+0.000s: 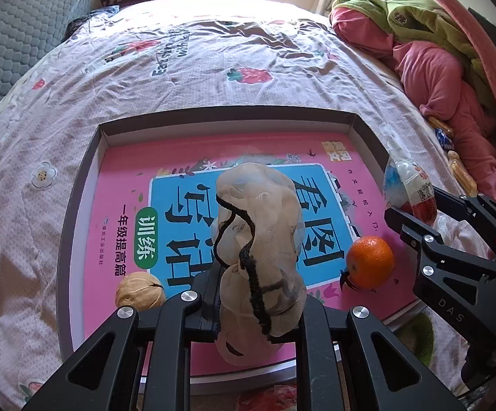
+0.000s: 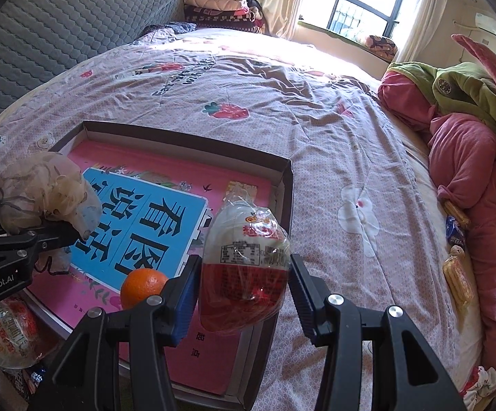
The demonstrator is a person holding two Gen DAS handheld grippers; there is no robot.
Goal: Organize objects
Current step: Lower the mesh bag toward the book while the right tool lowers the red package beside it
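Clamped between the black fingers of the left gripper is a beige gauze drawstring pouch with a black cord, held upright above the near part of a shallow dark-rimmed cardboard box lid that lies on the pink strawberry-print bedsheet. Inside that lid a pink and blue children's workbook with large Chinese characters lies flat and covers most of its floor. On the workbook, a brown cracked walnut sits at the near left, just beside the left gripper's finger, and a small round orange tangerine sits at the near right. The right gripper is closed around a clear plastic-wrapped jelly cup with red filling and a printed label, which hangs over the right edge of the lid, its blue-padded finger pressed against the wrapper's left side; the finger on the right looks close to the wrapper, though contact there cannot be told for sure. From the right wrist view, a second clear-wrapped snack with red print lies outside the lid at the near left. Far to the right, a heap of pink and green plush bedding rests along the bed's edge, with a few small wrapped snacks just beside it.
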